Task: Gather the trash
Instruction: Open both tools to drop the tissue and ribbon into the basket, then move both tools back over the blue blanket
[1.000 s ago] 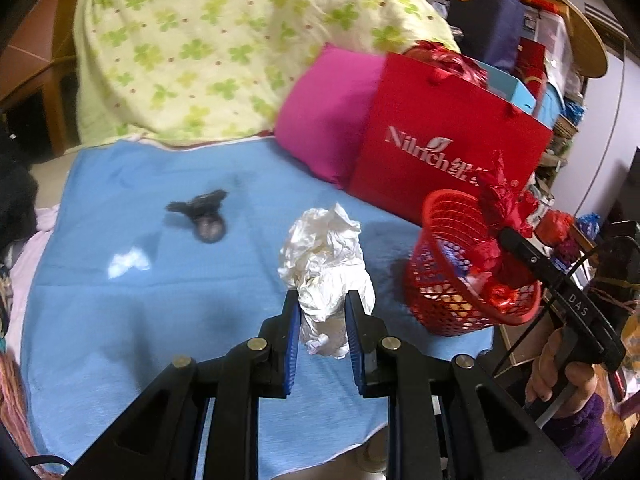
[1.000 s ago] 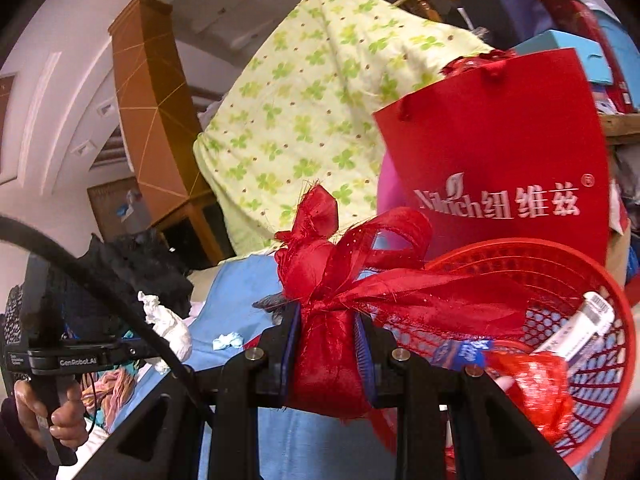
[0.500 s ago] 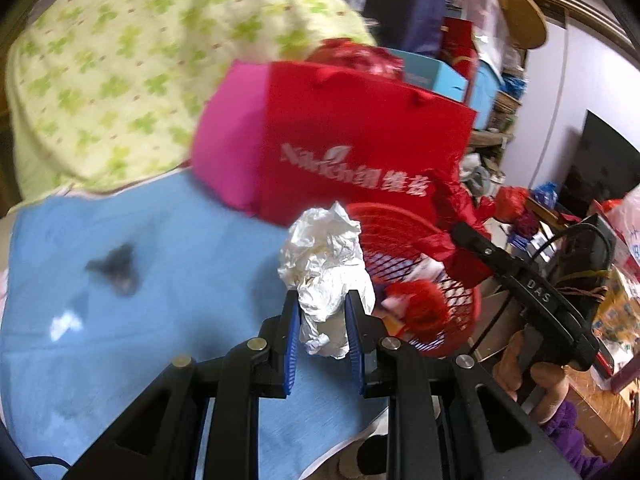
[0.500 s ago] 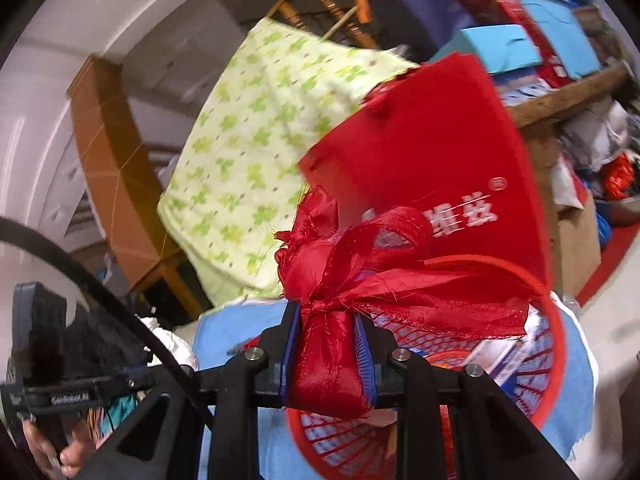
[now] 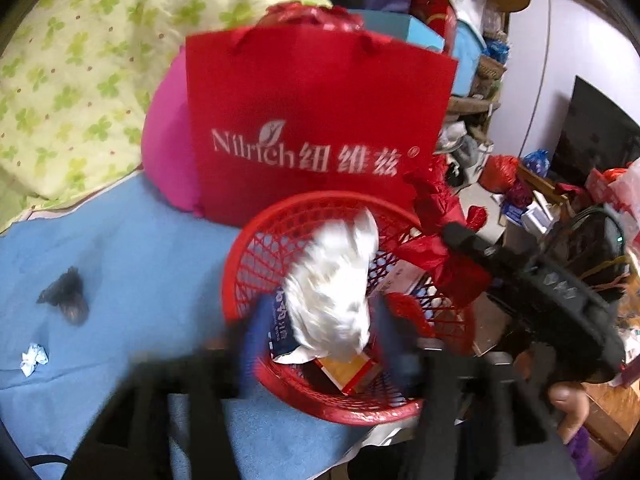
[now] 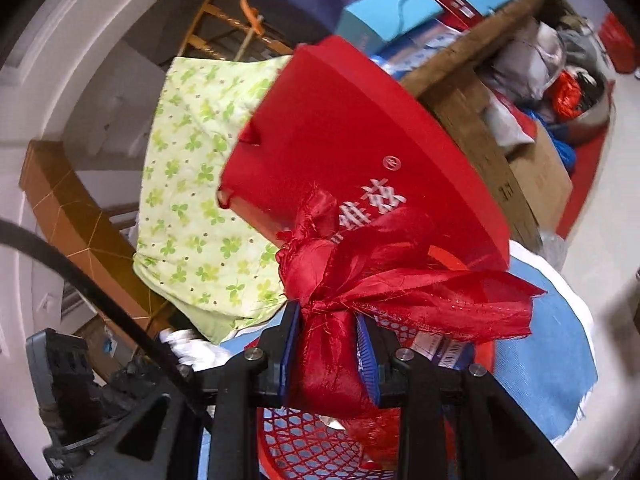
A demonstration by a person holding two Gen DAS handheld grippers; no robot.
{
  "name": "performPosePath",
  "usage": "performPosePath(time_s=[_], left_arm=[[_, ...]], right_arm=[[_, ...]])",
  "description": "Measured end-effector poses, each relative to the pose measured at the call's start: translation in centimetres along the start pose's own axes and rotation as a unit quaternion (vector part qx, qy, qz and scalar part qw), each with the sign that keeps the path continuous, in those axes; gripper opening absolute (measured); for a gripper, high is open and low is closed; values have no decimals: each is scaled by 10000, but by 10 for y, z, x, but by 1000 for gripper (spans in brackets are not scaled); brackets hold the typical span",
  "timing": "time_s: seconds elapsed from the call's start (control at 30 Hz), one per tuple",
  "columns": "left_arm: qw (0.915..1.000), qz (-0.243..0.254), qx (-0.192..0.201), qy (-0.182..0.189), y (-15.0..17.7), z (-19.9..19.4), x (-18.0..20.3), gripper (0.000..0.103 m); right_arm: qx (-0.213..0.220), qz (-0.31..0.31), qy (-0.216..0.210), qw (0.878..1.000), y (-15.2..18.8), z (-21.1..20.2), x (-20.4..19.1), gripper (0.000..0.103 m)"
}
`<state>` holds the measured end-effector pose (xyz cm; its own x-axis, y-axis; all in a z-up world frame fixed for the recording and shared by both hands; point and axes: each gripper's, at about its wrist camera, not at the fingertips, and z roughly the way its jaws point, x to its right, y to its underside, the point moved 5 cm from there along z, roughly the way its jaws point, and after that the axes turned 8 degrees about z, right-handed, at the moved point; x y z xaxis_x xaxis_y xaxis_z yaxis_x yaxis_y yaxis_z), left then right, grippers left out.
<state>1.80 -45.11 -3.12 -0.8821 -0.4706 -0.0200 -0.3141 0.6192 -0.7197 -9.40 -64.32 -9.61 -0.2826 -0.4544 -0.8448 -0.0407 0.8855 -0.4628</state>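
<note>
Both grippers over basket (image 5: 320,400): left gripper (image 5: 316,332) just spread, releasing light crumpled paper (image 5: 332,284); right gripper (image 6: 328,356) opening around soft, limp red cloth (image 6: 332,344).

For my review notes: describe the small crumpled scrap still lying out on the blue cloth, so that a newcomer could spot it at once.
Start at the big red shopping bag with white lettering, standing behind the red mesh basket. Follow the blue cloth away from the basket towards the picture's left edge, past the dark object. The scrap is a tiny pale bluish-white crumpled wad, far smaller than the white paper ball over the basket.
</note>
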Motion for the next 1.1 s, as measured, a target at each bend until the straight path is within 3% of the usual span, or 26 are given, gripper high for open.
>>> performPosePath(time_s=[0.03,0.07,0.1,0.27,0.4,0.67,0.87,1.1], left_arm=[[10000,-15,24,-8,1,1,-2,65],[10000,-18,22,-12,3,0,-3,65],[10000,-22,1,-36,5,0,-6,65],[9994,-256,-67,-201,31,-19,-36,65],[9971,-612,-206,-407,70,-39,-74,66],[9813,-1305,-590,-1283,163,-78,-152,66],[9614,-1676,-750,-2047,219,-98,-195,66],[9459,-1934,-785,-2484,258,-110,-220,66]], right_arm=[[-30,107,-21,9999,-1,2,2,45],[-31,179,-76,9998,-2,2,4,63],[14,229,-134,9996,-3,2,3,68],[83,-47,-539,9985,3,0,-18,68],[90,-585,-748,9954,20,3,-49,68],[-240,-1899,-1211,9740,84,21,-119,68],[-848,-2477,-1062,9593,138,56,-144,68],[-1804,-2759,-238,9438,202,111,-138,69]])
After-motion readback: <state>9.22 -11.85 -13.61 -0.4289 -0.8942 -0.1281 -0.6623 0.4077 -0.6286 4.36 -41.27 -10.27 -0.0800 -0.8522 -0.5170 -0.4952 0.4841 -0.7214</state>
